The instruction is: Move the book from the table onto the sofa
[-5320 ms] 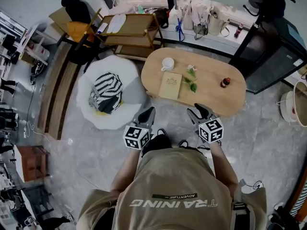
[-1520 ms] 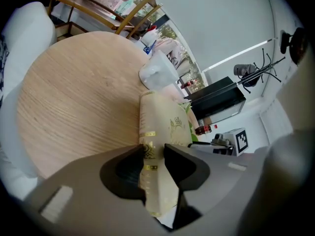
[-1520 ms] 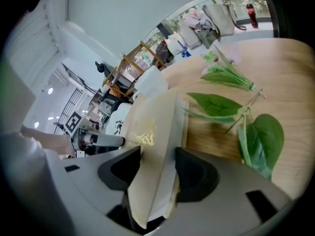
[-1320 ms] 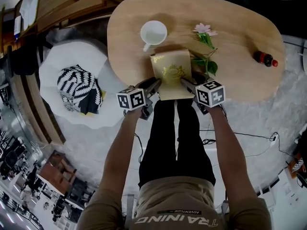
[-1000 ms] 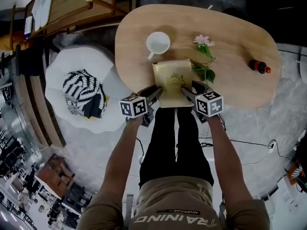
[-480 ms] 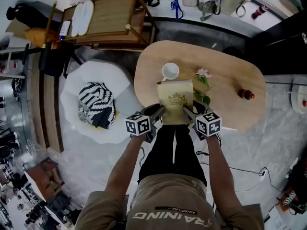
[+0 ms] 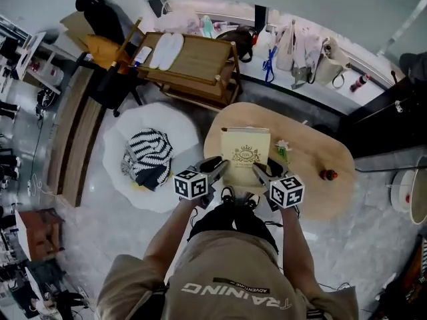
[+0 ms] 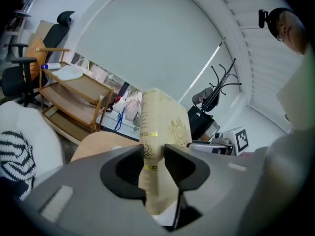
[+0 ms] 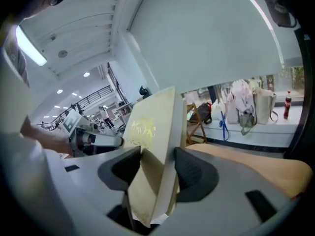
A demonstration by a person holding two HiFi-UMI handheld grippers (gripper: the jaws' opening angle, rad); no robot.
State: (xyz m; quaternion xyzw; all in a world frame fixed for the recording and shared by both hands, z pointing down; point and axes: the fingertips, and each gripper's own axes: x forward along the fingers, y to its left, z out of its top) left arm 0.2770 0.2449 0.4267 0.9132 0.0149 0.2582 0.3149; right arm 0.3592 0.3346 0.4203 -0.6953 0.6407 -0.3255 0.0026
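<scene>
Both of your tools are closed on the book point(image 7: 245, 151). The left tool point(image 8: 153, 154) pinches the spine side, where the gold bands show. The right tool point(image 9: 157, 151) pinches the opposite long edge, and each one grips near the end of the book that is closest to you. The book reaches forward from the jaws, so its long axis points away from you, and the cover with the gold emblem faces up. I judge that it is already off the oval wooden bench point(image 7: 313, 159) and held above the near edge of it, because both tool views show the room and the window behind the book and no wood under it. The white round sofa point(image 7: 177, 129) stands to the left of your left tool and just beside the bench, with a striped cushion point(image 7: 148, 153) lying on it. So the left tool is the nearer one and should lead. The move is sideways to the left, with the long axis of the book across the direction of travel. Keep the two tools level and the same way apart, otherwise the book may twist in the jaws. The bare white seat between the cushion and your left tool seems the easiest place to put it. The flower point(image 7: 281, 147) and the small bottle point(image 7: 327, 175) lie on the right side, away from this path.
</scene>
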